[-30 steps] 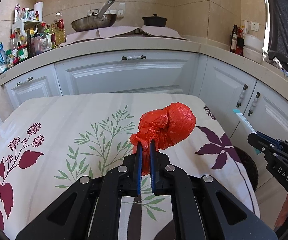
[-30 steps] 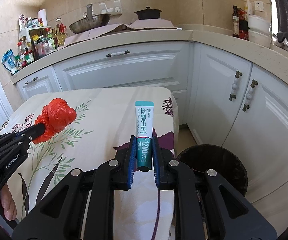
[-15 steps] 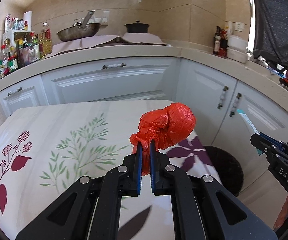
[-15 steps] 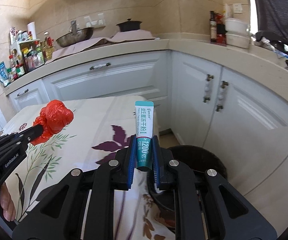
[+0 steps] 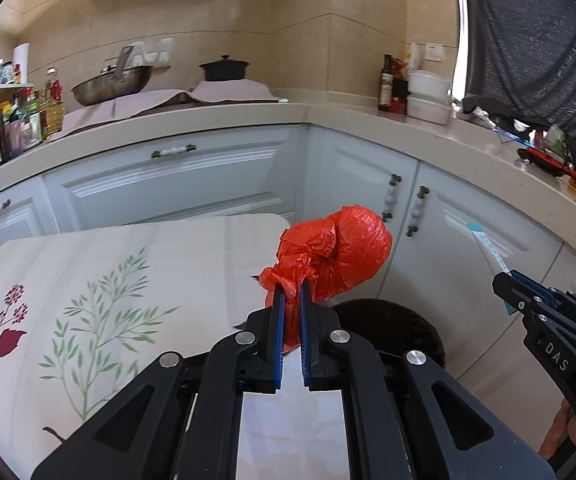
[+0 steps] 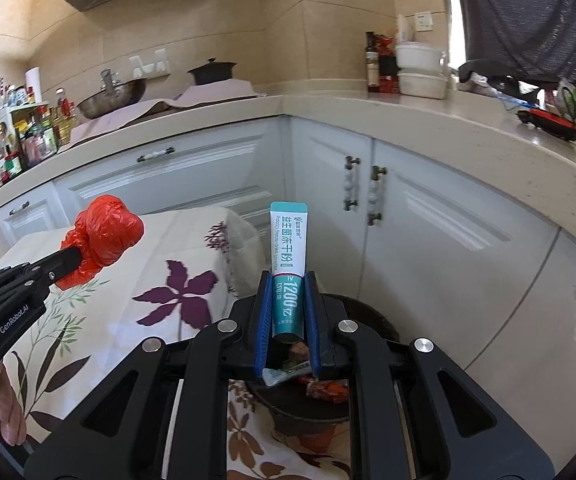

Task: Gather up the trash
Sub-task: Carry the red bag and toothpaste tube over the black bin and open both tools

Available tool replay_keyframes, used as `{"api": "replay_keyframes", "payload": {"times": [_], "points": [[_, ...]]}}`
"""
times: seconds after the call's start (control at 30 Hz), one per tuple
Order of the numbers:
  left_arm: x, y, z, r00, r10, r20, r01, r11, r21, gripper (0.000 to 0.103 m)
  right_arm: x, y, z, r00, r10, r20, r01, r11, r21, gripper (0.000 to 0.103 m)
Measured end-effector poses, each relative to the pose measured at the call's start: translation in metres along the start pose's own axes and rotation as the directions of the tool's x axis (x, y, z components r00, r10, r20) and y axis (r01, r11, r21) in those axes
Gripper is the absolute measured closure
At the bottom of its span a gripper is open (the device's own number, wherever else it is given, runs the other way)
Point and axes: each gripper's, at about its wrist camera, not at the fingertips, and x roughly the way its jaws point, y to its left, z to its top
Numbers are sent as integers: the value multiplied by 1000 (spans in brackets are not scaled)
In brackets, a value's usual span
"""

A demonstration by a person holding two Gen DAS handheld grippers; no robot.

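A knotted red plastic bag (image 5: pixel 334 258) is pinched by its twisted neck between the closed jaws of the left gripper (image 5: pixel 291 296), its bulging body carried clear of the floral tablecloth (image 5: pixel 100 280). A teal-and-white sachet (image 6: pixel 288 264) is clamped at its lower end in the right gripper (image 6: pixel 288 292), whose jaws are drawn in only to the packet's width; its long axis stands upright, in line with the fingers.

The move ahead is judged to turn on the black trash bin (image 6: pixel 368 320), which stands on the floor just past the table's corner, in front of the white cabinet doors (image 6: pixel 428 240). In the right wrist view its open mouth lies directly below and slightly ahead of the right gripper, with wrappers already visible inside. In the left wrist view the bin (image 5: pixel 392 324) appears below and to the right of the red bag, partly hidden behind the fingers.

The right gripper is therefore judged the nearer to a drop; the left one would need to be carried further rightward over the rim.
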Motion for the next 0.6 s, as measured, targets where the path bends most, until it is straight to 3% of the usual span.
{"api": "replay_keyframes", "payload": {"times": [0.6], "points": [[15, -63, -1, 996, -85, -7, 86, 994, 73, 96, -9, -43, -8, 997, -75, 19, 74, 996, 47, 88]]}}
